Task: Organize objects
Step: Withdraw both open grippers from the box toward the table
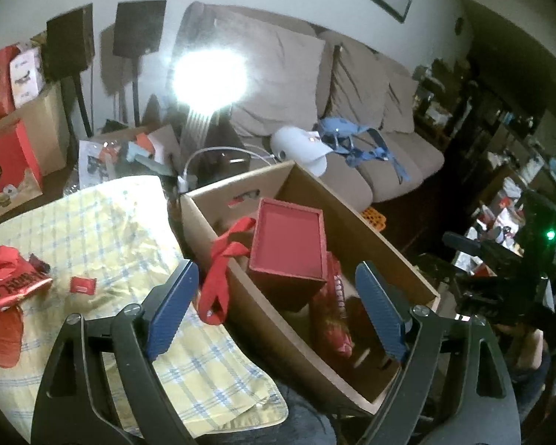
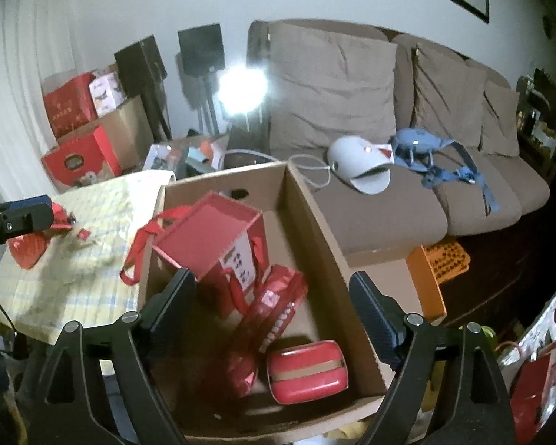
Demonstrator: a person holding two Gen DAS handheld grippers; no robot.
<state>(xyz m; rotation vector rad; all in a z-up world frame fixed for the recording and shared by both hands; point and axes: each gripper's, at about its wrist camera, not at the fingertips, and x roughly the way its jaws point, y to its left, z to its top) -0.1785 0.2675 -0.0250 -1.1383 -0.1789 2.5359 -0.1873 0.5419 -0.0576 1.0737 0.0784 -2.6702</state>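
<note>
An open cardboard box (image 1: 374,233) holds a red gift bag (image 1: 289,244) with ribbon handles, which leans tilted with one handle draped over the box's left wall. Beside it in the box lie a red snack bag (image 2: 274,307) and a red tin with a gold band (image 2: 307,371). My left gripper (image 1: 276,270) hovers open above the box's left wall, its pads touching nothing. My right gripper (image 2: 272,276) hangs open over the box's inside, also with nothing in it. On the yellow checked cloth (image 1: 111,230) lie red wrappers (image 1: 3,282) and a small red packet (image 1: 82,284).
A beige sofa (image 2: 389,215) behind the box carries a white device (image 2: 359,167) and a blue one (image 2: 419,144). An orange crate (image 2: 444,259) stands to the box's right. Red cartons (image 2: 81,159), two speakers on stands and a glaring lamp (image 2: 242,87) fill the back left.
</note>
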